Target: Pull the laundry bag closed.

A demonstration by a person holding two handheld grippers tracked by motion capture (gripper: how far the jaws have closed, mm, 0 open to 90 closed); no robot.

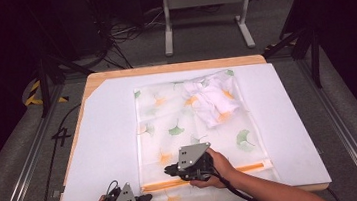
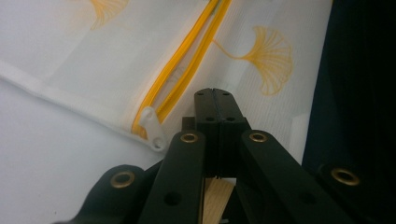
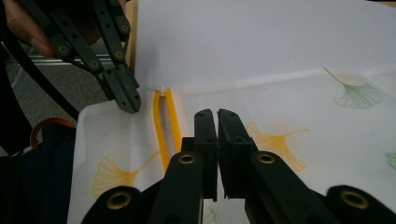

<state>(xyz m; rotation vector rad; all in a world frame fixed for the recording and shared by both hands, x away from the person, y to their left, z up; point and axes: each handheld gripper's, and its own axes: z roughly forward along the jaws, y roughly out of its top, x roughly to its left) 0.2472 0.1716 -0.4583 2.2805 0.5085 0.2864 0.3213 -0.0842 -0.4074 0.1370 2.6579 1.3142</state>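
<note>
so the job here looks like zipping up the mesh laundry bag (image 1: 194, 129), which lies flat on the white mat (image 1: 110, 138) with a bundle of white clothes (image 1: 212, 102) inside at its far end, and the yellow zipper (image 1: 214, 174) running across the near end. the left gripper (image 1: 145, 199) sits at the bag's near left corner with its jaws pressed together; from the left gripper view i'd say they're pinning the bag's edge just beside the white zipper pull (image 2: 153, 128), though i can't tell if fabric is really between them. the right gripper (image 1: 170, 170) hovers over the bag just past the zipper, jaws closed down to a sliver and holding nothing. to do this well i'd keep the left one anchoring that corner so the mesh stays taut, then open the right jaws, nip the pull tab and drag it straight along the teeth without lifting. the tab is small and lies flat, so it's easy to miss or to snag mesh instead. around it: wooden table edge (image 1: 163, 68), dark floor, a metal stand (image 1: 206, 14) behind, nothing really blocking, only the two grippers crowding each other at that corner
</note>
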